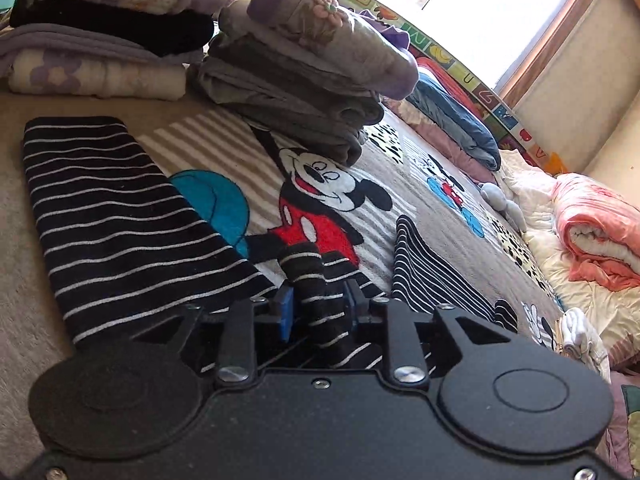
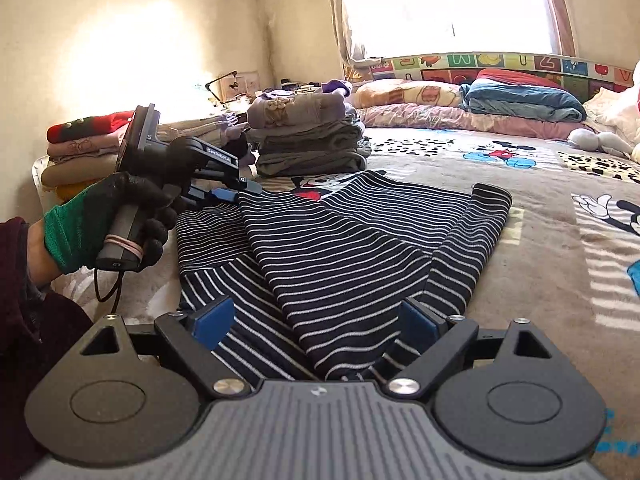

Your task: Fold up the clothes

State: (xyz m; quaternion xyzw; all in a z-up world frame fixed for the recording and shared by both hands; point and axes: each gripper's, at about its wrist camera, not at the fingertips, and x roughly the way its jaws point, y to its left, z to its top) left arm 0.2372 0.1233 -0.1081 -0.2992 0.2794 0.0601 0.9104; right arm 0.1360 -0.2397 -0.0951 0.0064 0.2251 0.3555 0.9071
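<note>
A black garment with thin white stripes point(image 2: 340, 248) lies partly folded on the Mickey Mouse blanket point(image 2: 540, 240). My left gripper point(image 1: 318, 308) is shut on a bunched fold of the striped garment point(image 1: 316, 280); a flat sleeve point(image 1: 120, 220) lies to its left. In the right wrist view the left gripper point(image 2: 228, 194) holds the garment's far left edge, held by a gloved hand point(image 2: 100, 220). My right gripper point(image 2: 316, 328) is open, its blue pads point(image 2: 212, 320) on either side of the garment's near edge.
A stack of folded grey and purple clothes point(image 2: 308, 140) stands behind the garment. More folded piles point(image 2: 84, 148) sit at the left. Pillows and a blue quilt point(image 2: 520, 100) lie by the window. A pink rolled quilt point(image 1: 596, 228) lies at the right.
</note>
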